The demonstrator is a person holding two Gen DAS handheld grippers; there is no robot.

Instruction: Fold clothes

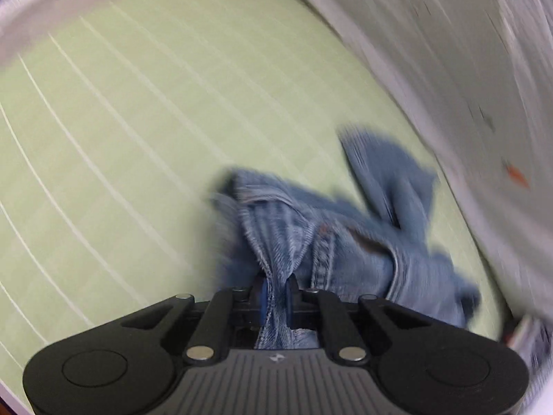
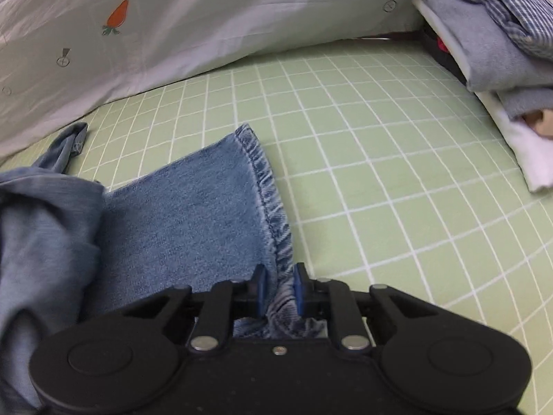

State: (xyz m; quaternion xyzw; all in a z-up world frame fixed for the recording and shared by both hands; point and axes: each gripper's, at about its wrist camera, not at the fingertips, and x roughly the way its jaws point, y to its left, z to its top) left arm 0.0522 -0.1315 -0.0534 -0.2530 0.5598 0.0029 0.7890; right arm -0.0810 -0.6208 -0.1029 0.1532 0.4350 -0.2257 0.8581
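A pair of blue denim jeans (image 1: 331, 242) lies bunched on the green checked sheet (image 1: 121, 121). My left gripper (image 1: 275, 288) is shut on a fold of the jeans near a seam; this view is motion-blurred. In the right wrist view one jeans leg (image 2: 193, 214) lies flat on the sheet (image 2: 380, 173), with its hem running toward the camera. My right gripper (image 2: 280, 285) is shut on that hem (image 2: 273, 207). A lighter blue bunched cloth (image 2: 41, 214) lies over the leg at the left.
A white pillow with a carrot print (image 2: 172, 27) lies along the back and shows in the left wrist view (image 1: 449, 52). A stack of folded clothes (image 2: 490, 45) sits at the right, with a white garment (image 2: 528, 152) under it.
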